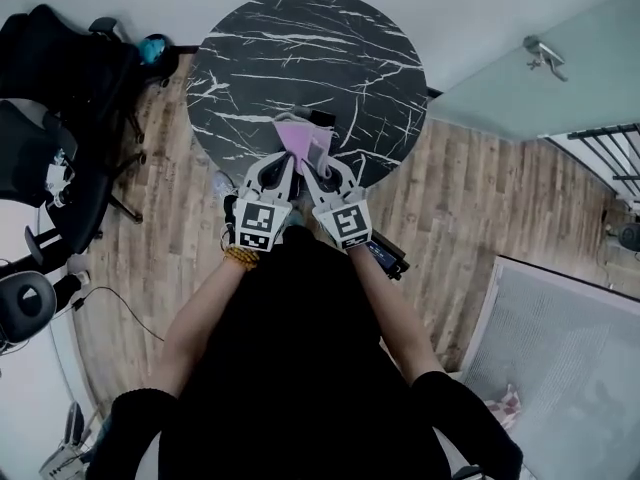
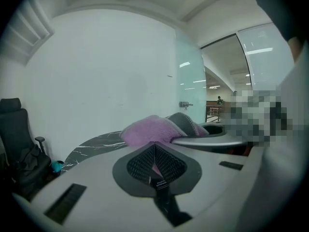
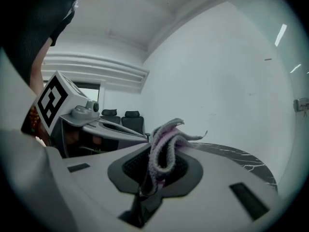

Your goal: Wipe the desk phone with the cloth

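The cloth (image 1: 298,138), pink-purple, is held over the near edge of the round black marble table (image 1: 300,48), between the tips of the two grippers. In the left gripper view it rises as a soft heap (image 2: 149,128) just beyond the jaws.

The left gripper (image 1: 287,165) has its jaws pressed together, and a small pink fold of the cloth is pinched between them. The right gripper (image 1: 313,171) is also clamped on the cloth: in its own view a grey-edged fold (image 3: 163,149) stands up from between the closed jaws.

Both forearms are bare and reach forward from black sleeves. They come together at the near edge of the table, so the grippers are side by side, almost touching, with the marker cubes facing up. The left wrist carries a beaded bracelet (image 1: 240,258).

There are two grippers, one cloth and one table. A small dark thing (image 1: 322,118) lies on the table just behind the cloth; it is too small to tell what it is. Left of the table stand black office chairs (image 1: 55,78); the right gripper view shows two chair backs (image 3: 133,116).
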